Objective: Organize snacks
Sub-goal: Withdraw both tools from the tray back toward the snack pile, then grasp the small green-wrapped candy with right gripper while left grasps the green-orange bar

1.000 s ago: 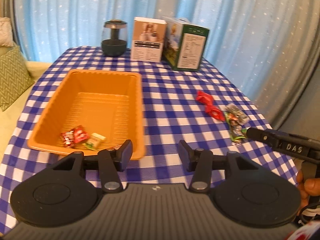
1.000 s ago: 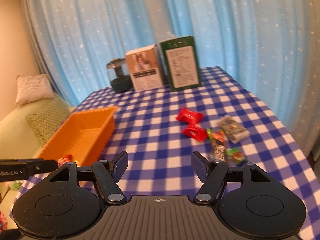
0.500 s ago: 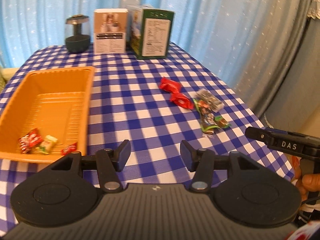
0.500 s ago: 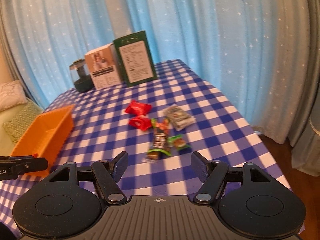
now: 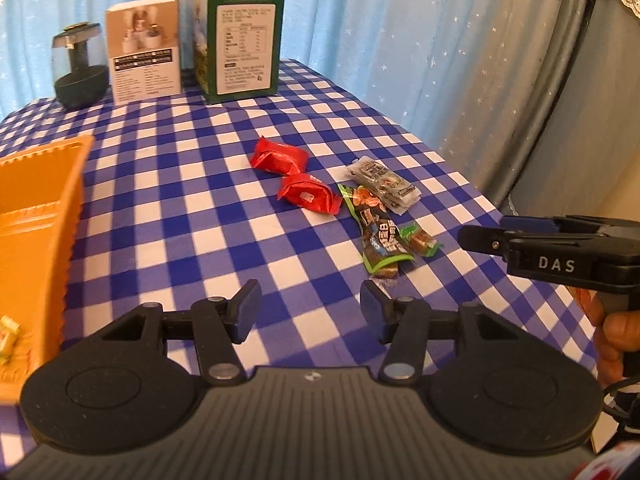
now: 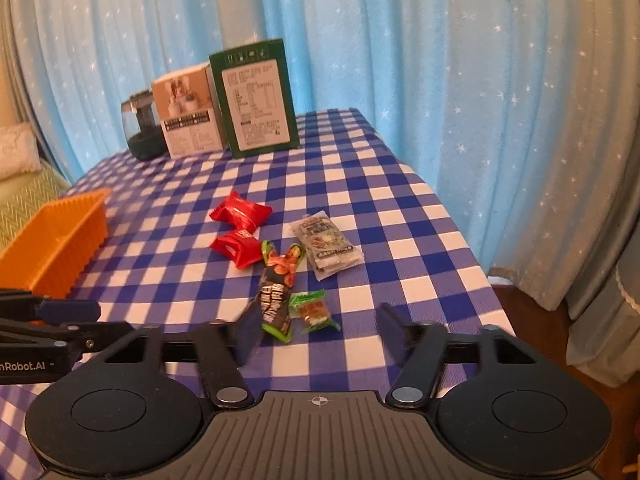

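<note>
Several snacks lie on the checked tablecloth: two red packets (image 5: 280, 156) (image 5: 310, 197), a grey sachet (image 5: 382, 182), a dark bar in a green wrapper (image 5: 378, 240) and a small green candy (image 5: 420, 240). They also show in the right wrist view: red packets (image 6: 240, 210) (image 6: 238, 246), sachet (image 6: 326, 246), bar (image 6: 278, 290), candy (image 6: 312, 310). The orange basket (image 5: 36, 216) (image 6: 56, 236) is at the left, with a wrapped candy (image 5: 8, 330) in it. My left gripper (image 5: 310, 310) is open and empty, short of the snacks. My right gripper (image 6: 316, 330) is open and empty, just short of the small green candy.
A white box (image 5: 144, 50), a green box (image 5: 240, 40) and a dark glass jar (image 5: 80, 68) stand at the table's far edge. Blue curtains hang behind. The table's right edge (image 5: 460, 172) drops off near the snacks. A sofa with a cushion (image 6: 16, 152) is at the left.
Both grippers have swung right, away from the basket and toward the loose snacks, and come closer to them. Both stayed open and empty.
</note>
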Demonstrator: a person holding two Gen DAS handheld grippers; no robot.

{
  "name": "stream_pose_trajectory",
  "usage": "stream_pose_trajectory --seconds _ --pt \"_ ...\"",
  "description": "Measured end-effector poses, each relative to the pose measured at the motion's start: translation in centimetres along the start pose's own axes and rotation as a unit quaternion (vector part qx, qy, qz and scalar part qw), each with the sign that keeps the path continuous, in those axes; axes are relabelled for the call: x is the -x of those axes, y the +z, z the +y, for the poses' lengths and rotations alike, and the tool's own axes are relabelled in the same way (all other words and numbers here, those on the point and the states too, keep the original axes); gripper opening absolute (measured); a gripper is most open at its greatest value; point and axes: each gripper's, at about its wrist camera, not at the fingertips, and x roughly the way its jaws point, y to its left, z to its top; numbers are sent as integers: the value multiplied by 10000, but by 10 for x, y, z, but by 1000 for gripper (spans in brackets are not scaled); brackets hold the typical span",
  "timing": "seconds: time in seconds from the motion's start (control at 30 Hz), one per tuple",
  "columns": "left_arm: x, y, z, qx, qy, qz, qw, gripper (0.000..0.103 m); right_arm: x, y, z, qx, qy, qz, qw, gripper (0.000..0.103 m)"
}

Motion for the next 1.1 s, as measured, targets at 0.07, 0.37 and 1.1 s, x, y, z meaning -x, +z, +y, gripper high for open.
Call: stream_pose_trajectory --seconds 0.07,0.37,1.1 --pt "-10 6 0 -1 -51 -11 10000 51 -10 4 -3 90 58 89 9999 51" --pt "-45 29 -1 -95 -186 -9 9998 51 -52 6 -9 429 364 446 9974 37" --pt "-60 33 4 -13 -220 114 9997 51 -67 6 14 459 738 841 9927 20"
